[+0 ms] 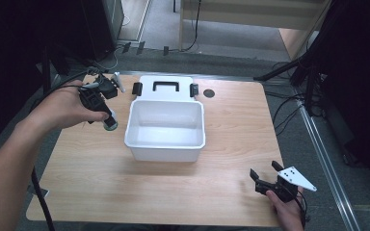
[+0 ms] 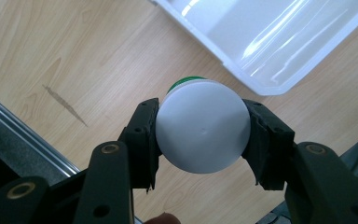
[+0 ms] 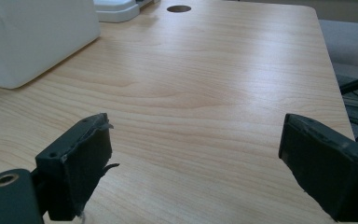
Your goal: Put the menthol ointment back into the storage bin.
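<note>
My left gripper point(image 1: 109, 120) is shut on a small round container point(image 2: 202, 132) with a white face and a green rim, and holds it above the wooden table just left of the white bin point(image 1: 165, 130). In the left gripper view both black pads point(image 2: 145, 135) press on the container's sides, and the bin's corner point(image 2: 270, 42) lies beyond it. My right gripper point(image 1: 266, 175) rests low at the table's front right corner. Its jaws stand wide apart with nothing between them, and the right gripper view looks past its fingers point(image 3: 81, 158) over bare wood.
The bin's white lid point(image 1: 166, 87) with a black handle and two black clasps lies flat behind the bin. A round cable hole point(image 1: 209, 93) sits in the table's far right part. Cables and dark stands surround the table point(image 1: 221, 192) on the floor.
</note>
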A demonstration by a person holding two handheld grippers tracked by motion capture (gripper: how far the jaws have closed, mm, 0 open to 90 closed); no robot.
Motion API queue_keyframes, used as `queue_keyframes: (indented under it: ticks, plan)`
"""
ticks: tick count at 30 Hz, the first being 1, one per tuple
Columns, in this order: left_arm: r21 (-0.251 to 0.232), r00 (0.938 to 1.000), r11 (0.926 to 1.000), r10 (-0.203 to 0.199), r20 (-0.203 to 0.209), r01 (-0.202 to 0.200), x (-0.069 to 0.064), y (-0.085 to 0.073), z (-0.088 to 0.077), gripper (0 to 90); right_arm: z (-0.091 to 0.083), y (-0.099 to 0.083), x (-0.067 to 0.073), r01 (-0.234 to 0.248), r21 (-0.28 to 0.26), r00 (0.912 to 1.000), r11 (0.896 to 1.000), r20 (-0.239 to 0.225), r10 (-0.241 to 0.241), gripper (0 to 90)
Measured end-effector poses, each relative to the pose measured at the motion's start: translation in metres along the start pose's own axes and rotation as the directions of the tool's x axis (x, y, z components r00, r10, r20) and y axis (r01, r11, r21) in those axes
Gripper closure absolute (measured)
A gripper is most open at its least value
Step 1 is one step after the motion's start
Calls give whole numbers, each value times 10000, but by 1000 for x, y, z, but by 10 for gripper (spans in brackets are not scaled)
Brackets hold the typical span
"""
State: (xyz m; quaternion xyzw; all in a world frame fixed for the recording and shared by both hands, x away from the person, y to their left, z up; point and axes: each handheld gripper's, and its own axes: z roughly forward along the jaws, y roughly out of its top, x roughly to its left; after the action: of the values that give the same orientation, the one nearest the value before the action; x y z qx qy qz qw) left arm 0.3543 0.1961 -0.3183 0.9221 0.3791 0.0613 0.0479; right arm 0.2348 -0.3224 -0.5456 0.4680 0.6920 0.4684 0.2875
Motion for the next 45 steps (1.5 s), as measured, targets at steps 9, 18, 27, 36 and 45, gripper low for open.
queue_keyframes:
  ticks: [9, 18, 27, 36, 45]
  plan:
    - [11, 9990, 9990, 443, -5, -443, -9, 11, -5, 513, 0, 0, 0, 5, 2, 10000, 10000, -11, -5, 96]
    - [-132, 9969, 9968, 785, 25, -784, -21, 26, -4, 513, 0, 0, 0, 12, -3, 10000, 10000, -24, -12, 96]
    - [-181, 9950, 9950, 987, 176, -984, -27, 35, -2, 513, 0, 0, 0, 23, 0, 10000, 10000, -53, -23, 96]
    - [-141, 9914, 9916, 1292, 198, -1289, -35, 46, 6, 513, 0, 0, 0, 12, -1, 10000, 10000, -51, -12, 96]
    - [6, 9883, 9888, 1489, 314, -1490, -39, 50, 19, 512, 0, 0, 0, 22, -5, 10000, 10000, -80, -22, 96]
